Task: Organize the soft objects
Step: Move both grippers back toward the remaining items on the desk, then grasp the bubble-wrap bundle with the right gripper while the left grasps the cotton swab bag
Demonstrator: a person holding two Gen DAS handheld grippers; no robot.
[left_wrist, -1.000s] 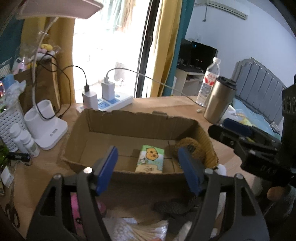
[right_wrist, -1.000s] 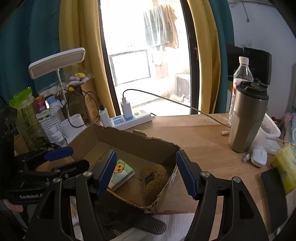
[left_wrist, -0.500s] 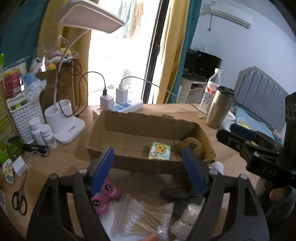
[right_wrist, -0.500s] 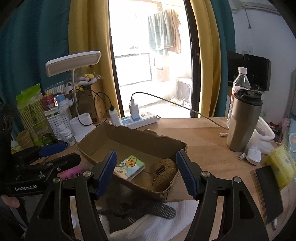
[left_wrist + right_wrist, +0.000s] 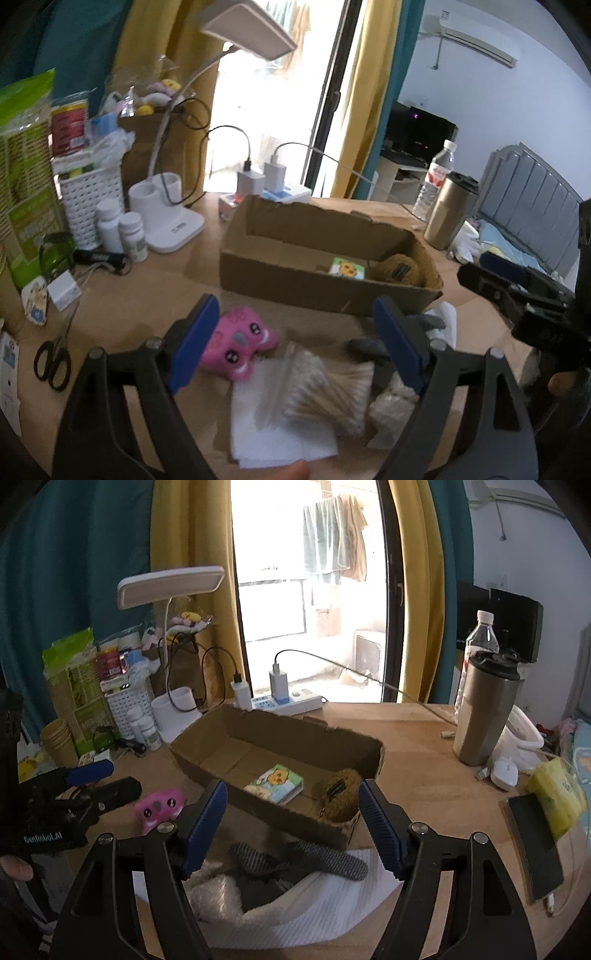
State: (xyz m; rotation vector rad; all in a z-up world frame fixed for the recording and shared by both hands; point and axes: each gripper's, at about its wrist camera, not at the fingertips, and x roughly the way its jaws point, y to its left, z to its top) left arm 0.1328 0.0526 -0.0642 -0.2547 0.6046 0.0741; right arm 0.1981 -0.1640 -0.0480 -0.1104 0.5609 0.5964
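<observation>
Left tongs (image 5: 295, 345) low in frame, jaws opening, gripping nothing, above pink plush toy (image 5: 236, 341) and cotton swab packet (image 5: 328, 391) on bench (image 5: 155, 291). Right tongs (image 5: 291, 827) likewise opening and empty, over grey socks (image 5: 303, 860) and white towel (image 5: 325, 908) at lower centre. Cardboard box (image 5: 258, 746) mid-frame, with tissue pack (image 5: 275, 783) and brown plush (image 5: 340, 799) inside.
</observation>
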